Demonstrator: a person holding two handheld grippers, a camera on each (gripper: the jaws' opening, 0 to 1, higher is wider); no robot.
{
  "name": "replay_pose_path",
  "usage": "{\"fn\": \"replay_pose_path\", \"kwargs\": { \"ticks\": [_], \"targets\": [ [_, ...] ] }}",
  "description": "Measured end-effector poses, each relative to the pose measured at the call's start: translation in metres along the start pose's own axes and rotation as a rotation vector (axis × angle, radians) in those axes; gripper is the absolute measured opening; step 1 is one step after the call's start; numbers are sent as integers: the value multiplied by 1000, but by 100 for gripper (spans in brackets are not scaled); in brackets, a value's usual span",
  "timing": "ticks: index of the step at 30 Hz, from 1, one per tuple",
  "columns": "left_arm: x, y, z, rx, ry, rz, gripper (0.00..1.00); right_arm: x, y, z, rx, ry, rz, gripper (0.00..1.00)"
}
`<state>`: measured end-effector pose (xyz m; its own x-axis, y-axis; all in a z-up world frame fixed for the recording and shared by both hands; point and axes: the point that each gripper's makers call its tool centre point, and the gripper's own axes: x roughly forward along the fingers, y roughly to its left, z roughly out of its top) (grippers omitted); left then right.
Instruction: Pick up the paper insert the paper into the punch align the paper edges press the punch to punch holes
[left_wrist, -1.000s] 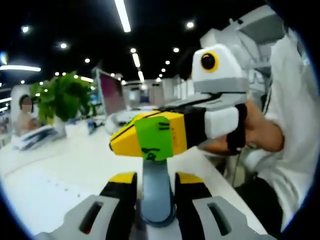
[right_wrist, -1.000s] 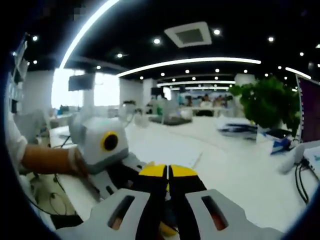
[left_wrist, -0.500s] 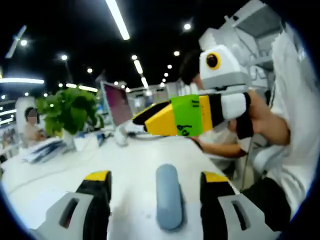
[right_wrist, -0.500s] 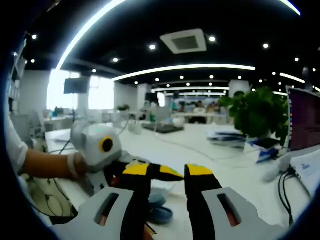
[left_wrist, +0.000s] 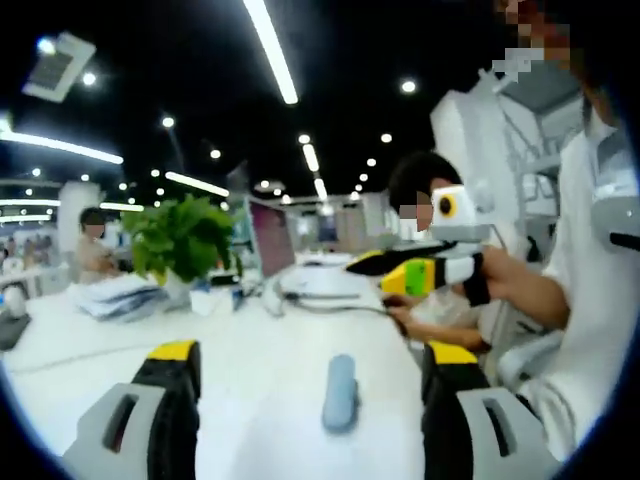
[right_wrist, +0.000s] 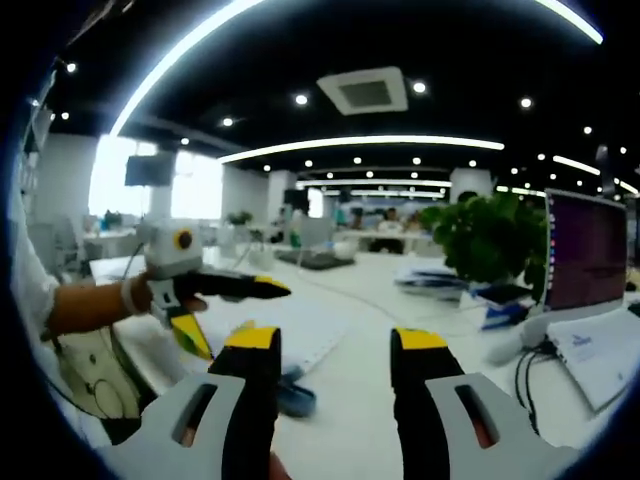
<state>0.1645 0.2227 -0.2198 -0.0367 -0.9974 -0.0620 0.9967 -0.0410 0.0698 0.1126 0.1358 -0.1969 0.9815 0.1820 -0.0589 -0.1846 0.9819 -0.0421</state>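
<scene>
Left gripper (left_wrist: 310, 375): we see its jaws spread wide, nothing between them; held above the tabletop (left_wrist: 250, 340)
Right gripper (right_wrist: 325, 365): jaws wide apart, empty
Punch (left_wrist: 340, 393): blue-grey, on the tabletop between our left jaws
Paper (right_wrist: 300, 335): flat on the tabletop beside the punch
Plant (right_wrist: 485, 240): far side

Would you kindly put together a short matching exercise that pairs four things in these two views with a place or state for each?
Things:
1. left gripper
2. hole punch
3. potted plant
4. laptop

Places or states:
A. lies flat on the white table, between the jaws in the left gripper view
B. screen up, at the far right in the right gripper view
C. jaws wide apart, holding nothing
D. green leaves, beside a stack of papers

Pairs: 1-C, 2-A, 3-D, 4-B
</scene>
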Motion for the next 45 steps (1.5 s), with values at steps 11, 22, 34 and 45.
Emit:
{"fn": "replay_pose_path", "kwargs": {
  "ticks": [11,22,34,45],
  "targets": [
    [-62,28,-52,-48,119,91,89,-21,-7,-20,-20,25,-15,49],
    [-64,45,-81,-71,181,131,86,-12,1,-51,0,111,29,48],
    [-65,45,-97,-66,242,134,86,-1,6,-64,9,124,119,45],
    [-72,46,-98,-90,245,128,86,17,12,-73,9,112,338,44]
  ]
}}
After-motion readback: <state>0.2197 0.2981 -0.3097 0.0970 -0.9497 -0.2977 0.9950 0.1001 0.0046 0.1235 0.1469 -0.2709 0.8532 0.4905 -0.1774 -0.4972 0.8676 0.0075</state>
